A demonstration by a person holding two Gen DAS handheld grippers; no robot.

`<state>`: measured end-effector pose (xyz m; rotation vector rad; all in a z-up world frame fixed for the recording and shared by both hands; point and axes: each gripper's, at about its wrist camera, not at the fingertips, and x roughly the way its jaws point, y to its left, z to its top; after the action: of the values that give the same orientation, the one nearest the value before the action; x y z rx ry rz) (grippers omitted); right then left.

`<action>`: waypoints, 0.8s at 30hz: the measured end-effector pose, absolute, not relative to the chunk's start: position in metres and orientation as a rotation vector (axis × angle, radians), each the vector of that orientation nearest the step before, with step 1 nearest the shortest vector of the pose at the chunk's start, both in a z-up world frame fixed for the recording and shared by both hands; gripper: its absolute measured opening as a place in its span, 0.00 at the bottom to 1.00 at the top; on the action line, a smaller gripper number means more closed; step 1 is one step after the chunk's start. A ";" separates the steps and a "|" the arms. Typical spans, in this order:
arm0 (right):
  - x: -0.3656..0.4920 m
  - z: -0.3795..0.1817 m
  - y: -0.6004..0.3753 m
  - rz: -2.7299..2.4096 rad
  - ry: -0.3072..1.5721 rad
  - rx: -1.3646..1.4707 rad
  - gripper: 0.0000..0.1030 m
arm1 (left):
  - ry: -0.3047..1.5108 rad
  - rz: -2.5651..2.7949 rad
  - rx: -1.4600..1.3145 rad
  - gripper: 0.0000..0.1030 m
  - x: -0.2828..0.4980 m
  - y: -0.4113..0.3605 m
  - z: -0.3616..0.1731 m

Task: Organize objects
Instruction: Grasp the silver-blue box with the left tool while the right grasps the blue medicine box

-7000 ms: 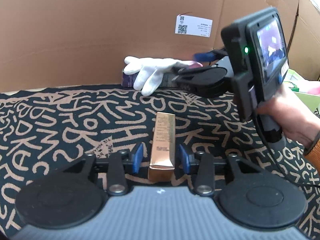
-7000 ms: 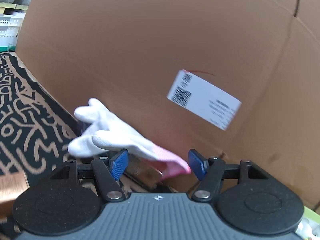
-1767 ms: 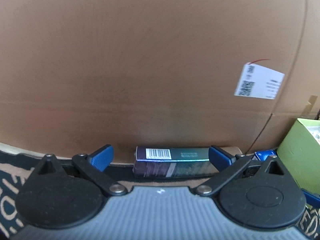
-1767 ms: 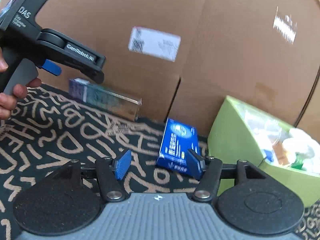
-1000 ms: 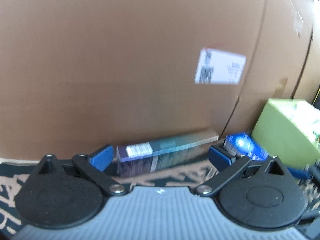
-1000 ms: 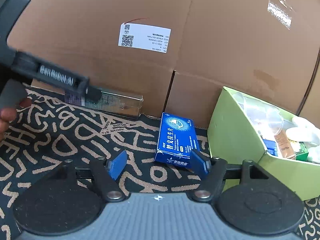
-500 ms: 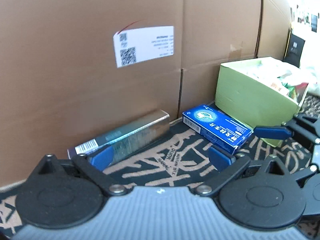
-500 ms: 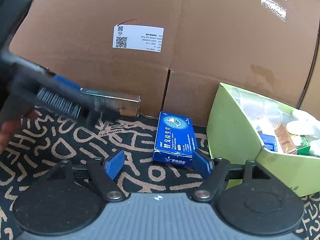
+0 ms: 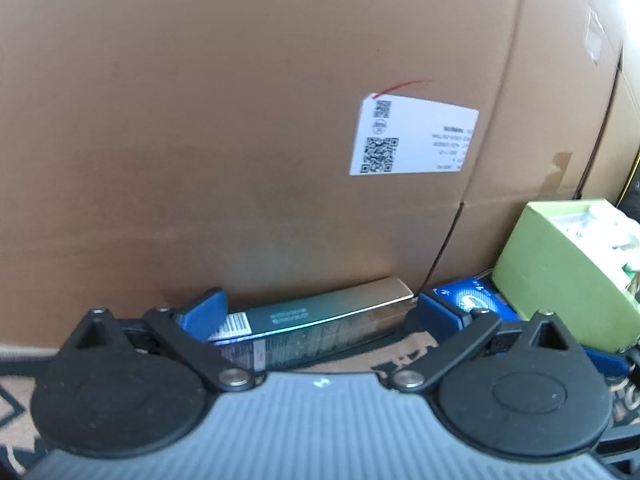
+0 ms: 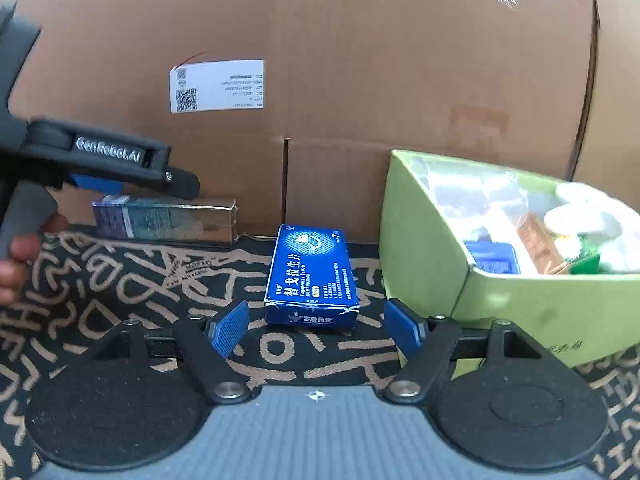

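A long dark teal box [image 9: 320, 320] lies against the cardboard wall; it also shows in the right wrist view [image 10: 164, 220]. My left gripper [image 9: 320, 312] is open, its jaws on either side of this box's length, not closed on it. A blue medicine box [image 10: 312, 276] lies flat on the patterned mat; its corner shows in the left wrist view [image 9: 476, 304]. My right gripper [image 10: 316, 328] is open and empty, just in front of the blue box. The left gripper [image 10: 120, 164] shows at the left of the right wrist view, over the teal box.
A green open box [image 10: 520, 300] holding several items stands at the right, next to the blue box; it also shows in the left wrist view [image 9: 560, 280]. A tall cardboard wall [image 10: 360, 80] with a white label closes the back. The black-and-tan mat [image 10: 120, 300] covers the surface.
My left gripper has swung back to the left, facing the teal box again, its jaws now around it. My right gripper has edged closer to the blue box.
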<state>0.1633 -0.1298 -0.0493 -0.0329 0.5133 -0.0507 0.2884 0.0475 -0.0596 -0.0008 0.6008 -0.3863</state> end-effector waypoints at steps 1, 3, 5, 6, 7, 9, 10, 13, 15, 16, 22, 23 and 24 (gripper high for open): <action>0.164 -0.050 -0.129 -0.051 0.517 -0.034 0.75 | 0.598 -0.378 0.024 1.00 0.287 0.044 -0.061; 0.164 -0.050 -0.128 -0.055 0.520 -0.041 0.75 | 0.587 -0.370 0.078 1.00 0.283 0.038 -0.064; 0.164 -0.050 -0.129 -0.053 0.519 -0.040 0.75 | 0.581 -0.401 0.107 1.00 0.276 0.034 -0.066; 0.164 -0.050 -0.129 -0.050 0.518 -0.036 0.75 | 0.582 -0.434 0.110 1.00 0.269 0.038 -0.064; 0.164 -0.051 -0.129 -0.048 0.517 -0.033 0.75 | 0.586 -0.471 0.112 1.00 0.264 0.037 -0.063; 0.164 -0.051 -0.129 -0.048 0.518 -0.035 0.75 | 0.608 -0.546 0.103 1.00 0.257 0.033 -0.063; 0.163 -0.050 -0.129 -0.047 0.517 -0.036 0.75 | 0.611 -0.563 0.084 1.00 0.255 0.036 -0.062; 0.157 -0.047 -0.130 -0.028 0.471 -0.030 0.76 | 0.573 -0.498 0.001 1.00 0.252 0.059 -0.060; 0.156 -0.045 -0.126 0.014 0.445 -0.042 0.77 | 0.580 -0.454 -0.120 1.00 0.261 0.082 -0.059; 0.158 -0.044 -0.123 0.041 0.446 -0.052 0.78 | 0.587 -0.435 -0.192 1.00 0.266 0.095 -0.059; 0.191 -0.041 -0.092 0.197 0.451 -0.161 0.78 | 0.634 -0.403 -0.400 1.00 0.298 0.113 -0.077; 0.198 -0.041 -0.088 0.204 0.444 -0.166 0.78 | 0.640 -0.406 -0.383 1.00 0.300 0.111 -0.079; 0.206 -0.039 -0.084 0.211 0.442 -0.175 0.78 | 0.645 -0.415 -0.363 1.00 0.302 0.107 -0.081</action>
<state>0.2060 -0.0836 -0.0392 -0.1750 0.4424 0.2107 0.3021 0.1073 -0.0807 -0.3634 0.6448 -0.4151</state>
